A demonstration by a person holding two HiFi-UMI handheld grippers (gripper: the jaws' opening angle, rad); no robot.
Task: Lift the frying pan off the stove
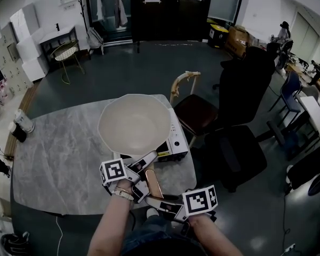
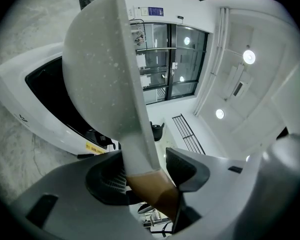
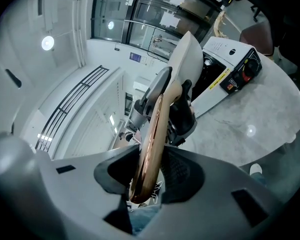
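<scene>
The cream frying pan (image 1: 134, 124) hangs over the white stove (image 1: 177, 143), and in the left gripper view the pan (image 2: 97, 69) is tilted, its base apart from the stove's black top (image 2: 45, 91). Its handle (image 1: 152, 181) runs back toward me, cream turning to copper-brown. My left gripper (image 1: 144, 167) straddles the handle (image 2: 142, 184) close to the pan. One pad touches it and a gap shows at the other. My right gripper (image 1: 156, 199) is shut on the handle's copper end (image 3: 150, 149).
The stove stands at the right end of a grey marble table (image 1: 58, 159), control knobs (image 3: 246, 71) facing the front edge. A white roll (image 1: 24, 121) sits at the table's left edge. A brown-seated chair (image 1: 194, 111) and a black office chair (image 1: 245, 89) stand right of the table.
</scene>
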